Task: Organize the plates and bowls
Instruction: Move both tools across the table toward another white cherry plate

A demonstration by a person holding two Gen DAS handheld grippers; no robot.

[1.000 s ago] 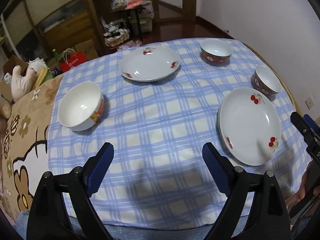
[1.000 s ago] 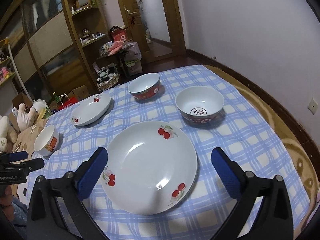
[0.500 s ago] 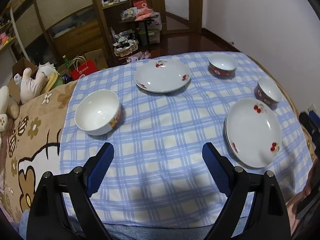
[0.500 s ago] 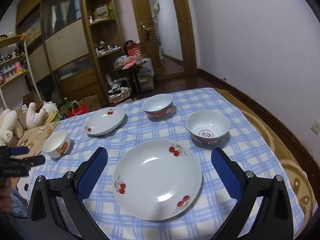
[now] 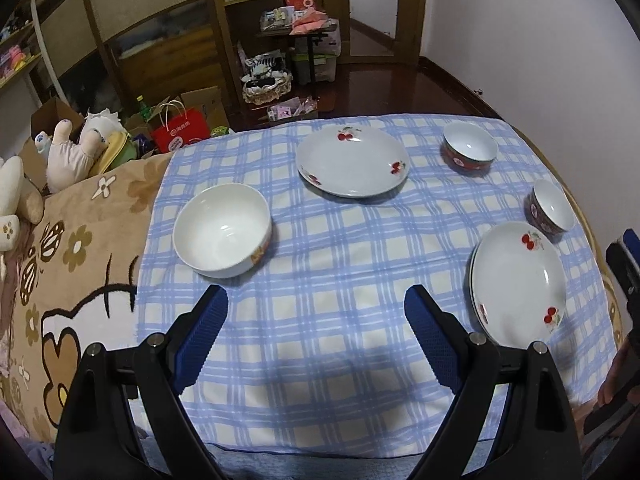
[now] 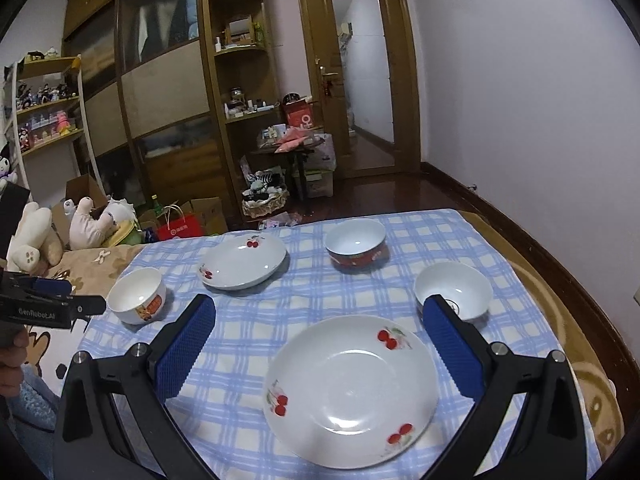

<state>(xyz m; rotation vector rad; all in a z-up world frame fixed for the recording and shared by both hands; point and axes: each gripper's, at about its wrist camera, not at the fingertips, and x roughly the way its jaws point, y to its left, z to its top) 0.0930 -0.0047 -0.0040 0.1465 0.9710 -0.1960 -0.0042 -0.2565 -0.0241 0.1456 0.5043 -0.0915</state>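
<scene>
A: Why's nothing stacked yet?
B: All loose. Near plate (image 6: pixel 352 390) by the table's near right edge, far plate (image 6: pixel 243 261) twd the far edge. White bowl (image 5: pixel 222 235) at the left edge, two red bowls (image 5: pixel 470 153) (image 5: pixel 549 207) at the far right.
A: Grippers?
B: Left gripper (image 5: pixel 316 332) & right gripper (image 6: pixel 318 350) both spread wide, empty, above the checked cloth (image 5: pixel 340 248). Prob lining up on the near plate.
A: Room?
B: Wood cabinets (image 6: pixel 168 80), door (image 6: pixel 362 80), plush toys (image 5: pixel 76 148) off the left edge.
</scene>
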